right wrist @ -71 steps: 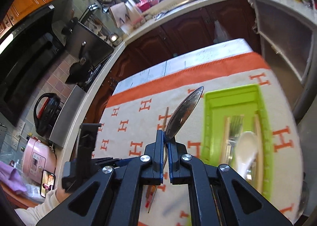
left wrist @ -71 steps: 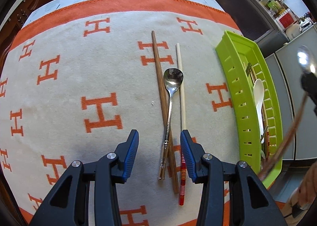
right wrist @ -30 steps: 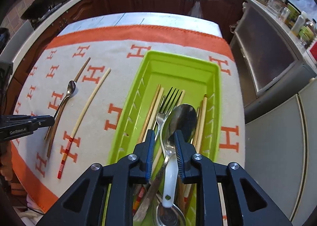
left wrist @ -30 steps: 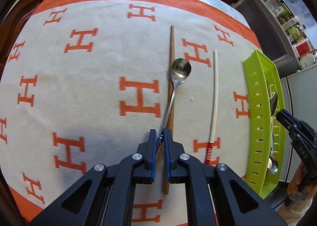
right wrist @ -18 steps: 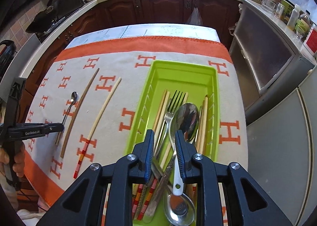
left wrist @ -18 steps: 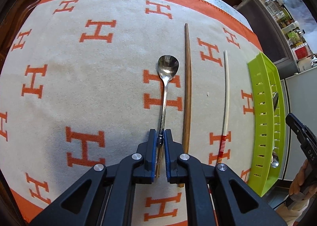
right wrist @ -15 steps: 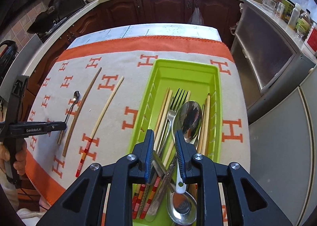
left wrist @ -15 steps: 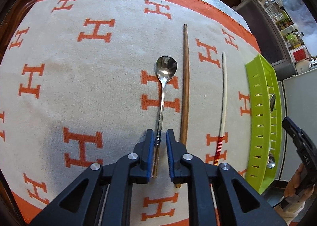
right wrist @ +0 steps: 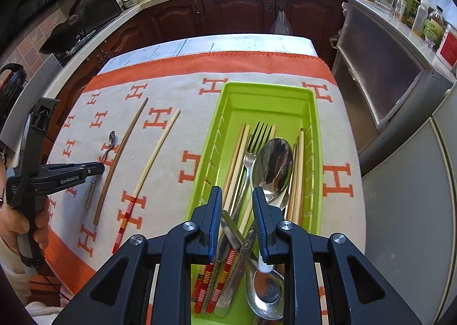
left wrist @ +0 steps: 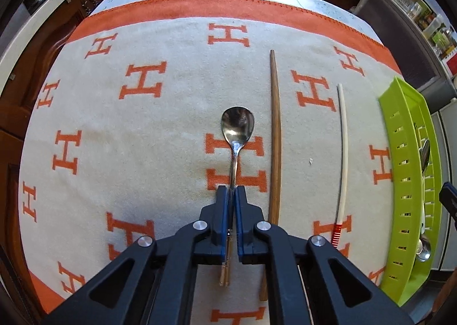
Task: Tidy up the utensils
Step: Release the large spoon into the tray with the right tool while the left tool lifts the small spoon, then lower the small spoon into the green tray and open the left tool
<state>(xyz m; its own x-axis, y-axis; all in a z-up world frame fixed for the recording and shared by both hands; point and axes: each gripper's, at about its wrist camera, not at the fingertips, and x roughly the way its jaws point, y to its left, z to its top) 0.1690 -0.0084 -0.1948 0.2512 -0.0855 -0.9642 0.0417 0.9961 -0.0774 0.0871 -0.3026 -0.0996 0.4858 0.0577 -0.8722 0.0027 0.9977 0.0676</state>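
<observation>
My left gripper (left wrist: 231, 191) is shut on the handle of a small metal spoon (left wrist: 236, 125), whose bowl points away over the blanket. A brown chopstick (left wrist: 275, 131) and a pale chopstick with a red-striped end (left wrist: 344, 153) lie to its right. The green tray (left wrist: 400, 153) stands at the right edge. In the right wrist view my right gripper (right wrist: 237, 193) is open above the green tray (right wrist: 312, 113), over a large spoon (right wrist: 274, 162), a fork (right wrist: 251, 153) and several chopsticks. The left gripper (right wrist: 94, 168) shows there at the left.
A cream blanket with orange H marks (left wrist: 142, 82) covers the table. Dark wooden cabinets (right wrist: 242, 11) and a counter with kitchenware stand behind. A grey appliance (right wrist: 400, 182) is close to the table's right side.
My left gripper closed on the small spoon, shifted it left off the brown chopstick and holds it. My right gripper let the large spoon go into the tray and opened.
</observation>
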